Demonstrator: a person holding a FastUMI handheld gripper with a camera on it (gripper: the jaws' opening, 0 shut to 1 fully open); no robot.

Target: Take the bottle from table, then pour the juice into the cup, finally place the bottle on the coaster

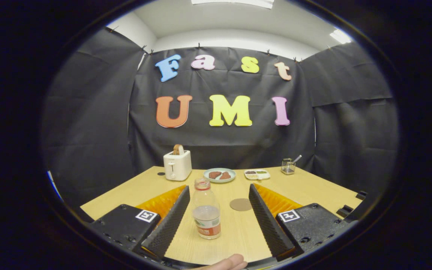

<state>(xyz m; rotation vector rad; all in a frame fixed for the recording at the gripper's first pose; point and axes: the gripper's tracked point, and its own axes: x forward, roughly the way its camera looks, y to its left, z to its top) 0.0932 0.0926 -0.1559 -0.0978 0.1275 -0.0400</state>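
Note:
A clear plastic bottle (206, 210) with a red-and-white label and a little liquid in it stands upright on the wooden table (313, 187), open at the top. It stands between my two fingers, nearer the left one, touching neither. My gripper (219, 193) is open wide. A round brown coaster (240, 204) lies flat just to the right of the bottle, close to the right fingertip.
Beyond the fingers, along the table's back stand a white toaster (177, 165) with bread in it, a plate (219, 175) of food, a small divided dish (257, 174) and a wire holder (288, 166). A fingertip (227, 263) of a hand shows below the fingers.

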